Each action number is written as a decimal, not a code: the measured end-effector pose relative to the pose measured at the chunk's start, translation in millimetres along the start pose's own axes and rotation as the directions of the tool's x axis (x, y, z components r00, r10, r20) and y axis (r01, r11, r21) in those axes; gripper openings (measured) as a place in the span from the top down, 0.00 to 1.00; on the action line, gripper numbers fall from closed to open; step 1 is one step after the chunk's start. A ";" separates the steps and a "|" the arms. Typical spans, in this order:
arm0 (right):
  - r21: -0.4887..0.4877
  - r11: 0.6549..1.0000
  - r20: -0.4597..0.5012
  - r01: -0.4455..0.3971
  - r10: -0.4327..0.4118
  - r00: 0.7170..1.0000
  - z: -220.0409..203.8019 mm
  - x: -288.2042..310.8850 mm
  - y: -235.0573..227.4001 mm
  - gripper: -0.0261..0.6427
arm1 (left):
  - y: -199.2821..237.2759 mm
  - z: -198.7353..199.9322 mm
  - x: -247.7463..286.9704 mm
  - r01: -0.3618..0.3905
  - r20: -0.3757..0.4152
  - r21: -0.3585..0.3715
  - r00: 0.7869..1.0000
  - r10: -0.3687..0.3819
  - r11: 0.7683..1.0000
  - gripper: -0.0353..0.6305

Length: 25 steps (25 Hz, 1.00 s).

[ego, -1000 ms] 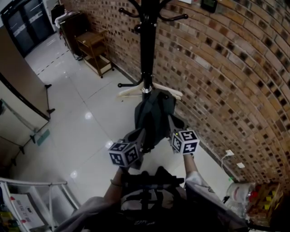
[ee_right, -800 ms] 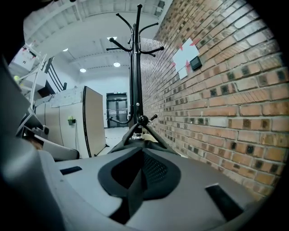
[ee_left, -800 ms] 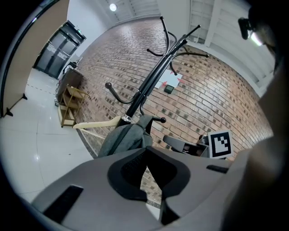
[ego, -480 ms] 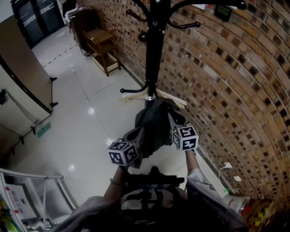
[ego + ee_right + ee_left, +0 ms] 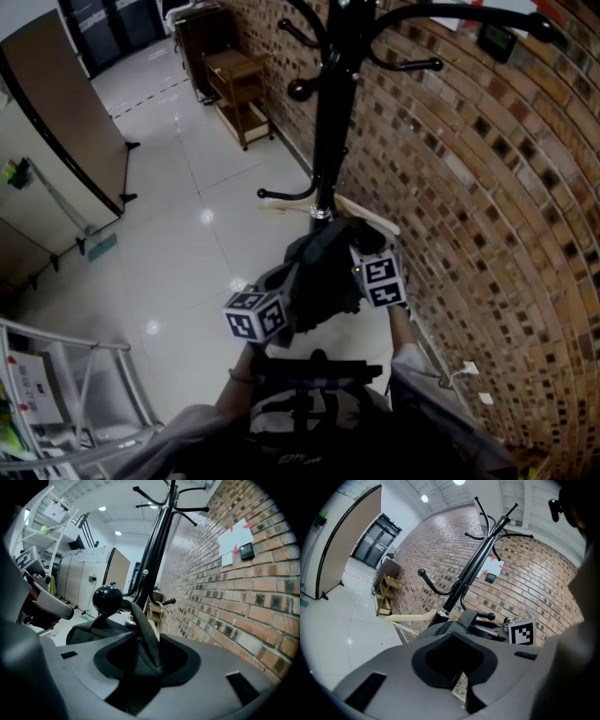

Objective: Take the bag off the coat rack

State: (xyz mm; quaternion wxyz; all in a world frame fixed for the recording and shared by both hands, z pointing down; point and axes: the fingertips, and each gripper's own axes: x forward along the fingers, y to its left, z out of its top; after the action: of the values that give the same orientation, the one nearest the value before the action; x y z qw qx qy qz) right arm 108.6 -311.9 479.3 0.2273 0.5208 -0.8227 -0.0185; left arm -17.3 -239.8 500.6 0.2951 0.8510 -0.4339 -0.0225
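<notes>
A dark bag (image 5: 323, 272) hangs low on the black coat rack (image 5: 333, 103), its strap (image 5: 145, 639) looped over a round black knob (image 5: 108, 599). My right gripper (image 5: 364, 246) is at the bag's right side. Its jaws (image 5: 140, 686) are opening, and the strap runs loosely down through the gap between them. On the bag's left side sits my left gripper (image 5: 289, 279). In the left gripper view a narrow gap (image 5: 459, 686) shows between its jaws with nothing in it, and the bag (image 5: 440, 630) lies just beyond.
A brick wall (image 5: 487, 234) runs close on the right. A pale wooden hanger (image 5: 373, 214) sticks out under the rack's lower hooks. A wooden shelf cart (image 5: 239, 89) stands further along the wall. A brown partition (image 5: 66, 112) and a metal frame (image 5: 66, 375) are on the left.
The head view has tipped up toward the rack. The bag now sits bunched higher between the two grippers, and the right gripper has moved slightly up toward the pole.
</notes>
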 end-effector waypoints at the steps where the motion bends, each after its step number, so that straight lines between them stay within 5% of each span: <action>1: -0.019 1.000 0.000 -0.002 0.002 1.000 1.4 3.7 -0.1 0.73 | 1.4 1.5 0.6 -0.007 0.003 0.000 1.000 0.007 1.000 0.94; 9: -0.104 0.993 0.035 -0.053 0.057 0.998 16.7 28.1 4.3 0.74 | 15.9 10.2 2.7 -0.066 0.027 -0.010 0.997 0.066 0.998 0.94; 14: -0.162 0.985 0.046 -0.054 0.062 0.997 19.8 29.0 6.8 0.90 | 24.3 15.1 2.8 -0.089 0.040 -0.014 0.995 0.090 0.996 0.94; 25: 0.058 0.993 0.086 -0.099 0.094 0.992 41.6 4.0 6.5 0.94 | 29.0 18.4 1.3 -0.107 0.056 -0.030 0.993 0.108 0.994 0.94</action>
State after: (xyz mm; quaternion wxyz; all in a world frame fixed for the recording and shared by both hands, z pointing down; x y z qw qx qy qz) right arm 85.3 -321.0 445.2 0.1773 0.4860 -0.8558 -0.0033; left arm -42.9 -262.7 500.8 0.2947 0.8214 -0.4870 -0.0366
